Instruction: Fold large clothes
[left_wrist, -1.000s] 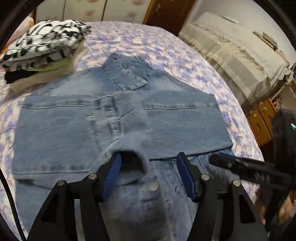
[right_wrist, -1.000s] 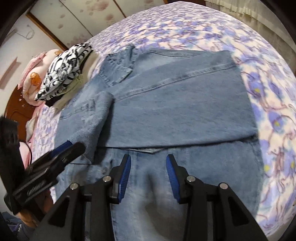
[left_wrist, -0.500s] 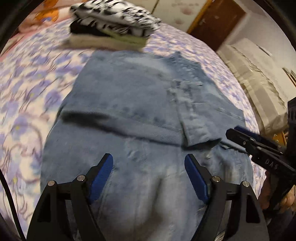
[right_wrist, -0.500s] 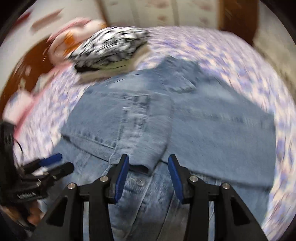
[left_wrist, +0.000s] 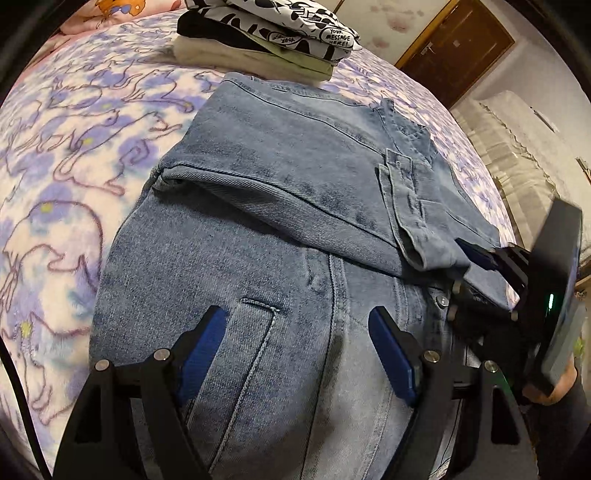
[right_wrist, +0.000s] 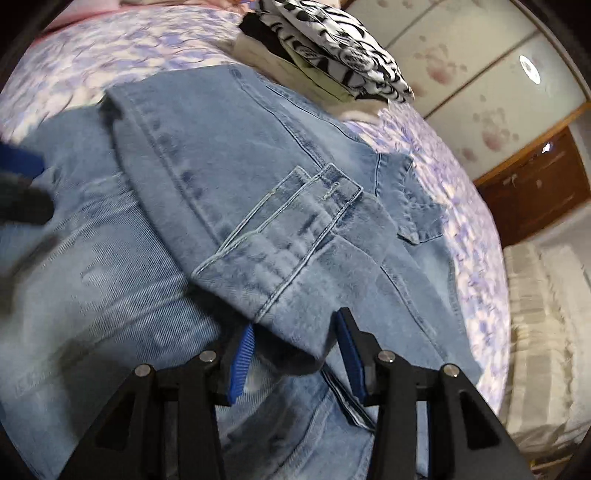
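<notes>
While your right gripper (right_wrist: 295, 354) has just been closing its blue ribbed pads on the sleeve cuff (right_wrist: 280, 258) of the denim jacket (left_wrist: 277, 192), your left gripper (left_wrist: 295, 350) hangs spread wide over the cloth, holding nothing. Pale, twilled, thick-seamed denim lies part-folded at frame centre on the purple-patterned bedspread (left_wrist: 74, 147); folded clothes (left_wrist: 266, 33) are stacked at the top.

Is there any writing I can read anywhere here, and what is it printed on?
"YOUR MESSAGE HERE!" in a speech bubble on the black-and-white printed garment topping the folded pile.
A second bubble beside it, upside down: too small to read surely.
Denim jacket and bedspread: no writing visible.
</notes>
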